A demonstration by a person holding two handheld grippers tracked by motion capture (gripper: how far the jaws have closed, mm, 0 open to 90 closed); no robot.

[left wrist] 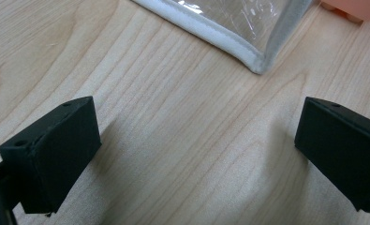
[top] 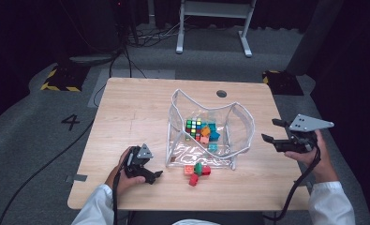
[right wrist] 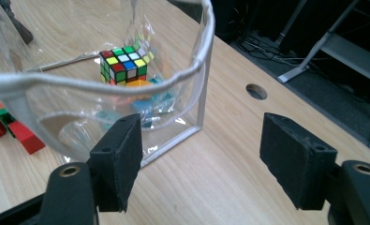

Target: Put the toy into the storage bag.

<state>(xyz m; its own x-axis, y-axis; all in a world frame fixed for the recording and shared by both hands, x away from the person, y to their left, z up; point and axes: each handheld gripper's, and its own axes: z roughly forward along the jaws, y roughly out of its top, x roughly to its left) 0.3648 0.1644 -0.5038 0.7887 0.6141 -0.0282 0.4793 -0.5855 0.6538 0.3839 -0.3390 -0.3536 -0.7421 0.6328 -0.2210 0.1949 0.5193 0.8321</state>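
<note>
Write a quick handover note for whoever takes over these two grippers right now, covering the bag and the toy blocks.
Left gripper: open, holding nothing, low over the table by the clear bag's near-left corner.
Right gripper: open, holding nothing, to the right of the bag.
Things: the bag stands open; the puzzle cube and several orange and teal blocks lie inside.
Done: those pieces are bagged.
Left: the loose red, green and orange blocks lie outside by the bag's front edge; they probably go in next.
</note>
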